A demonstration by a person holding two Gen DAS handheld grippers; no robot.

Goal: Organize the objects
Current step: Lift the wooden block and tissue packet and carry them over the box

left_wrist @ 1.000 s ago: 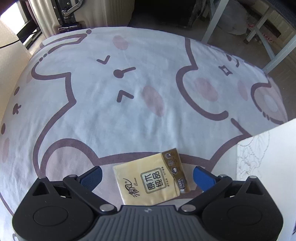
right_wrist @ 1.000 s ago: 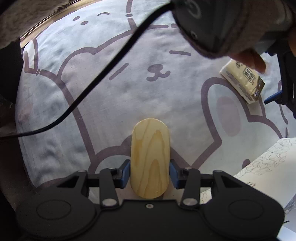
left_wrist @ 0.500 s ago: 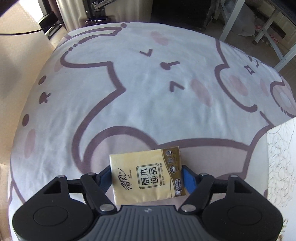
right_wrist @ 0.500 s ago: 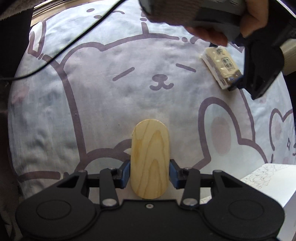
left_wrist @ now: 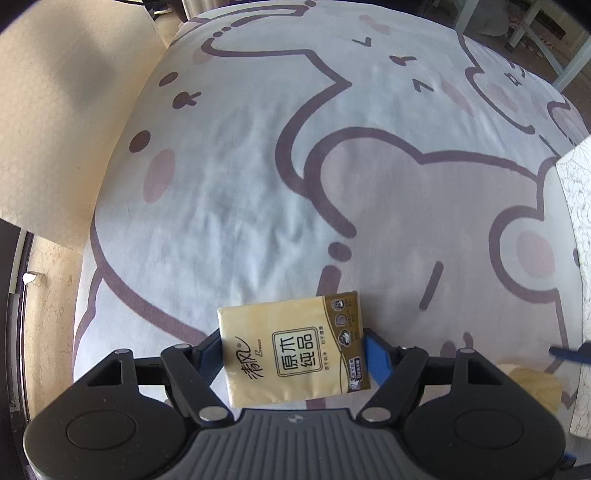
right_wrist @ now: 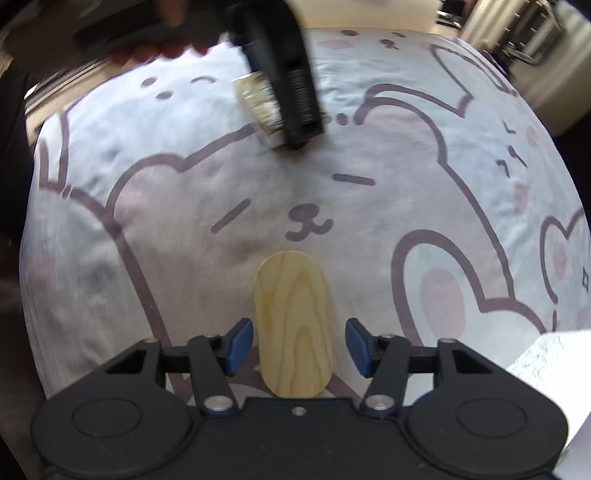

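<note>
My left gripper (left_wrist: 293, 354) is shut on a yellow tissue pack (left_wrist: 291, 347) with Chinese print and holds it above the bed sheet. It also shows in the right wrist view (right_wrist: 258, 103), gripped by the left gripper (right_wrist: 288, 85) at the far side. My right gripper (right_wrist: 297, 345) is open, its blue pads apart from the oval wooden block (right_wrist: 293, 325) that lies between them on the sheet. The block shows blurred at the lower right of the left wrist view (left_wrist: 532, 384).
The bed has a white sheet with bear drawings (left_wrist: 295, 166). A white patterned box (left_wrist: 576, 221) stands at the right, also in the right wrist view (right_wrist: 554, 354). A beige wall panel (left_wrist: 55, 110) is at the left. A suitcase (right_wrist: 532, 33) stands beyond the bed.
My left gripper closed on the tissue pack and carried it left across the bed. My right gripper opened and let go of the wooden block, which lies on the sheet.
</note>
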